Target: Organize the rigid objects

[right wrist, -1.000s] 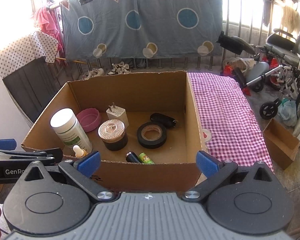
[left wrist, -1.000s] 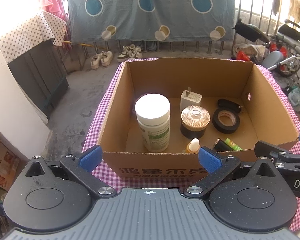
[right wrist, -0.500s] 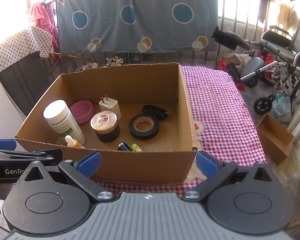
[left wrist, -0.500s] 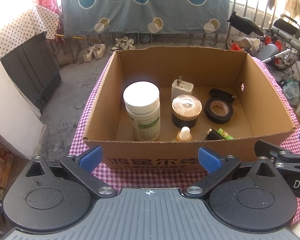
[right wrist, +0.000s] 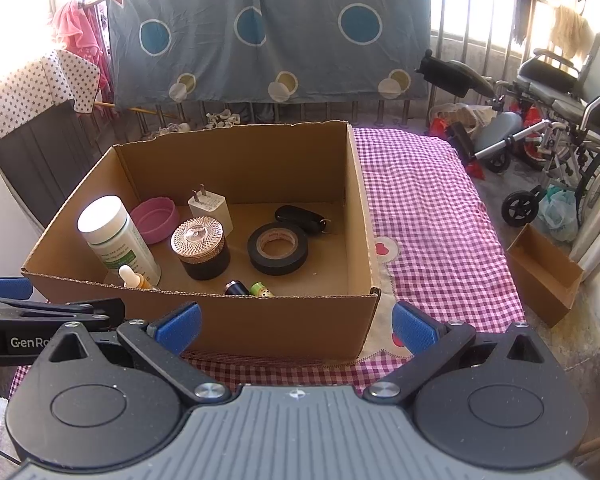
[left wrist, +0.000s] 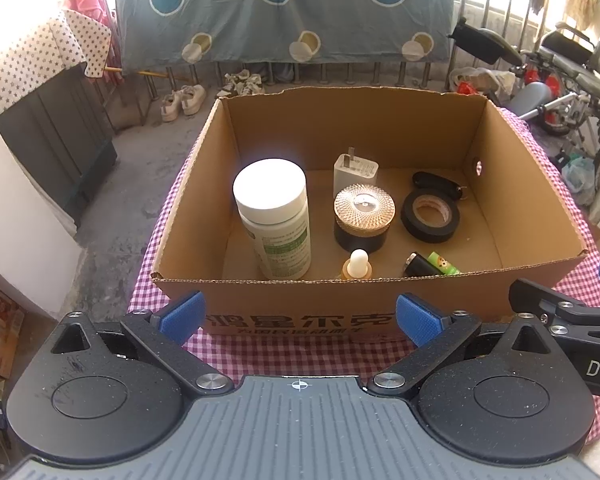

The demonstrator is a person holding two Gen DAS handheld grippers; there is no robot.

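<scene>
A cardboard box (left wrist: 300,314) (right wrist: 284,324) stands on a checked cloth. Inside it are a white pill bottle (left wrist: 274,218) (right wrist: 116,240), a black jar with a copper lid (left wrist: 363,216) (right wrist: 201,246), a roll of black tape (left wrist: 430,215) (right wrist: 278,248), a white charger (left wrist: 355,170) (right wrist: 210,206), a black key fob (left wrist: 436,182) (right wrist: 300,216), a dropper bottle (left wrist: 358,265) (right wrist: 134,278), a green lighter (left wrist: 442,264) (right wrist: 260,290) and a pink bowl (right wrist: 156,220). My left gripper (left wrist: 300,316) and right gripper (right wrist: 296,328) hang open in front of the box's near wall, holding nothing.
The purple checked cloth (right wrist: 428,216) stretches to the right of the box. A small open carton (right wrist: 544,276) lies on the floor at the right. A wheelchair (right wrist: 560,120) stands beyond. Shoes (left wrist: 182,100) and a hanging blue sheet (left wrist: 284,8) are behind the box.
Both grippers have drawn back from the box, so it looks smaller and farther away. Its contents have not moved. Both stay open.
</scene>
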